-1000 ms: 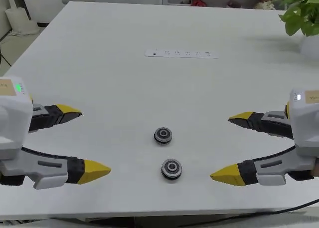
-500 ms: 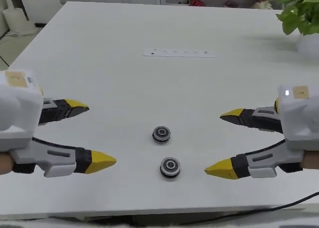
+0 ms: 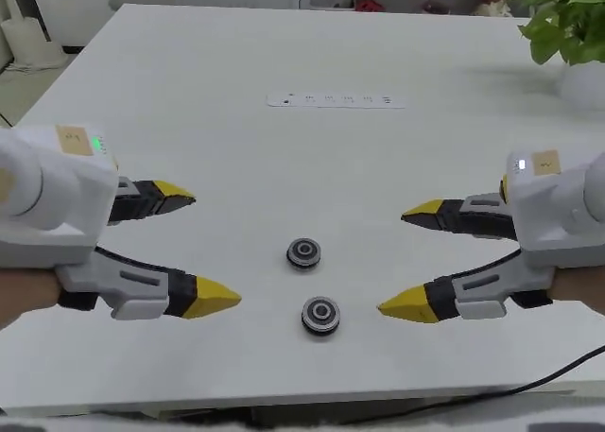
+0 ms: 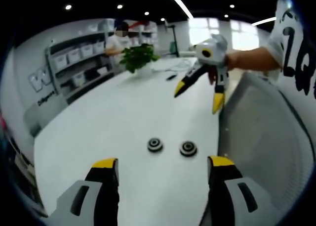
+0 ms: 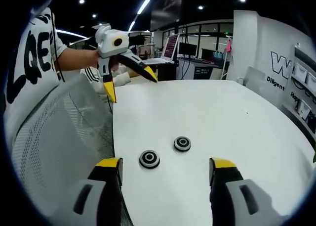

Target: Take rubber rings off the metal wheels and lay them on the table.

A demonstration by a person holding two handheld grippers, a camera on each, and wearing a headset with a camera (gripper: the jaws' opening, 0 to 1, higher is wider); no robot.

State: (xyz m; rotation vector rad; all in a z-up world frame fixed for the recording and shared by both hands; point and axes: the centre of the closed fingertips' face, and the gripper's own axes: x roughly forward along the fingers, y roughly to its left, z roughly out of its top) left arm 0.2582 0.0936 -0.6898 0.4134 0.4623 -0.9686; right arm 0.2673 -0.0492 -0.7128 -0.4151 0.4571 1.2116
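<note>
Centrally on the white bench lie a near black-ringed round metal wheel and a far wheel; left gripper and right gripper fingers released.

Item: 2 metal wheels, small round discs lying flat on the white table, near the middle of its front part.

1. Farther wheel: silvery hub, dark centre, black rubber ring seated around it.
2. Nearer wheel: same build, ring on, lying just beside the first toward the table's front edge, not touching it.
</note>
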